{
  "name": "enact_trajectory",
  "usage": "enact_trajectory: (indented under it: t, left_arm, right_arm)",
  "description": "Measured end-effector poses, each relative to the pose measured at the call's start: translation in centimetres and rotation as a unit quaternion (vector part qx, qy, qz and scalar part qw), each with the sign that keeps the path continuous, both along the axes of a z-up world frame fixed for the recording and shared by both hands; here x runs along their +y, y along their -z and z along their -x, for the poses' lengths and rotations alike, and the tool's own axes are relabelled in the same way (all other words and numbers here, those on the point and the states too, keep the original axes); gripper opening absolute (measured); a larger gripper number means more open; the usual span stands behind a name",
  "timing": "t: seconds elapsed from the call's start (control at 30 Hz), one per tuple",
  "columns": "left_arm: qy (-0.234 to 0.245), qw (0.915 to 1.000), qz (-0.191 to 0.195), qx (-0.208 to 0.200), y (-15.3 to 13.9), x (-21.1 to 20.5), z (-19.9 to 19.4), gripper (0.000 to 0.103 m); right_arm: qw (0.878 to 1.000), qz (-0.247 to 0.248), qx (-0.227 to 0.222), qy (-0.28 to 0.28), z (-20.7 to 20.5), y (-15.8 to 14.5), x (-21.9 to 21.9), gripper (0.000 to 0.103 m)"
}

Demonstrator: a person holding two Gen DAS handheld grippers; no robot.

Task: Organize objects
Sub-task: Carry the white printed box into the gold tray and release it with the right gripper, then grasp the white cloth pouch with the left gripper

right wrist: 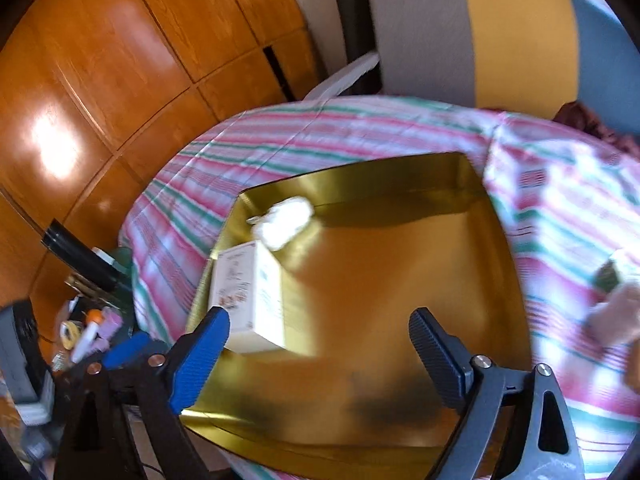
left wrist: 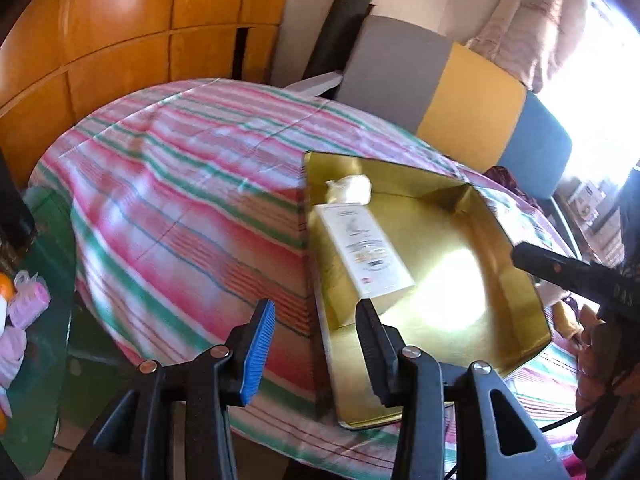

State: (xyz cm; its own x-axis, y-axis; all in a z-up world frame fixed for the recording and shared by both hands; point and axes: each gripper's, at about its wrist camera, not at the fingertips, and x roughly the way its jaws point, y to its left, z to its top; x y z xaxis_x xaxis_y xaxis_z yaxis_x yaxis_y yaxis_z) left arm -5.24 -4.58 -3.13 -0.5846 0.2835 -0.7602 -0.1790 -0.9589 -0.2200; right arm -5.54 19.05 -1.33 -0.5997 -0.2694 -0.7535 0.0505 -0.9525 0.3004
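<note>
White carton (right wrist: 250, 296) lies in the gold tray (right wrist: 400, 360), seemingly just beyond the right gripper (right wrist: 320, 332)'s spread, empty jaws; left gripper (left wrist: 316, 344) parted, empty.

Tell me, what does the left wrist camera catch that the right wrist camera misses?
Only the left wrist view shows the left tongs, jaws apart around the gold tray's near-left wall, and a bright window at the far right. Only the right wrist view shows the right tongs, wide open and empty over the gold tray, and a cluttered side table lower left. Both show the tray, the white box and the small white bundle inside it, the striped cloth and the wooden cabinets.
</note>
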Motion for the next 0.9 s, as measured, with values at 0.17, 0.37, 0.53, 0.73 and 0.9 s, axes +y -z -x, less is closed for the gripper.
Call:
enact_trajectory:
  t: [0.17,0.37,0.53,0.73,0.9]
  left_arm:
    - [0.039,0.9992,0.007,0.008,-1.1,3.0,-0.5,0.042]
    - [0.101,0.9945,0.019,0.023,-2.3,8.0,-1.0,0.042]
    - [0.170,0.9845,0.025,0.036,-3.6,13.6,-1.8,0.042]
    - [0.249,0.9672,0.026,0.040,-4.5,21.5,-2.9,0.042]
    - [0.302,0.9522,0.034,0.034,-3.9,28.0,-3.4,0.050]
  right_arm:
    - [0.999,-0.012,0.018,0.039,-3.4,-1.1,5.1,0.096]
    - [0.992,-0.027,0.017,0.121,-8.2,-1.6,13.7,0.096]
    - [0.976,-0.051,0.014,0.210,-12.4,-1.9,22.2,0.097]
    - [0.934,-0.055,0.029,0.351,-17.7,-0.9,31.7,0.097]
    - [0.895,0.033,0.039,0.443,-21.1,0.5,36.6,0.097]
